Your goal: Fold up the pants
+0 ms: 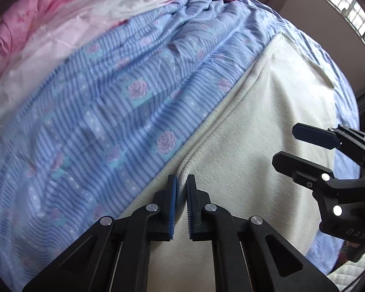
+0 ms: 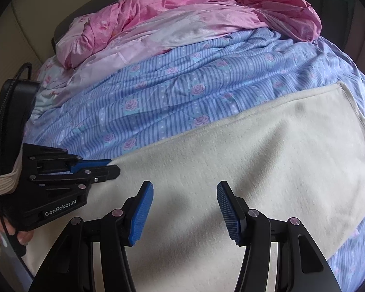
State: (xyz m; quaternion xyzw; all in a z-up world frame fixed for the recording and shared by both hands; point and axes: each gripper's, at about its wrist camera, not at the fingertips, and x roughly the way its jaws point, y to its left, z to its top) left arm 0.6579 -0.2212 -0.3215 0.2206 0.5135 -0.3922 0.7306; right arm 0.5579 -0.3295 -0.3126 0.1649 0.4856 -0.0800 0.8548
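Observation:
The cream pants lie flat on a bed, folded into a long panel, and also show in the right wrist view. My left gripper is shut on the pants' near edge, pinching a ridge of the fabric between its blue pads. It shows from the side in the right wrist view at the cloth's left corner. My right gripper is open and empty, hovering over the middle of the pants. It shows in the left wrist view at the right.
A blue striped bedsheet with roses covers the bed. A pink satin quilt is bunched at the far side. A window is at the upper right. The bed edge drops away at the right.

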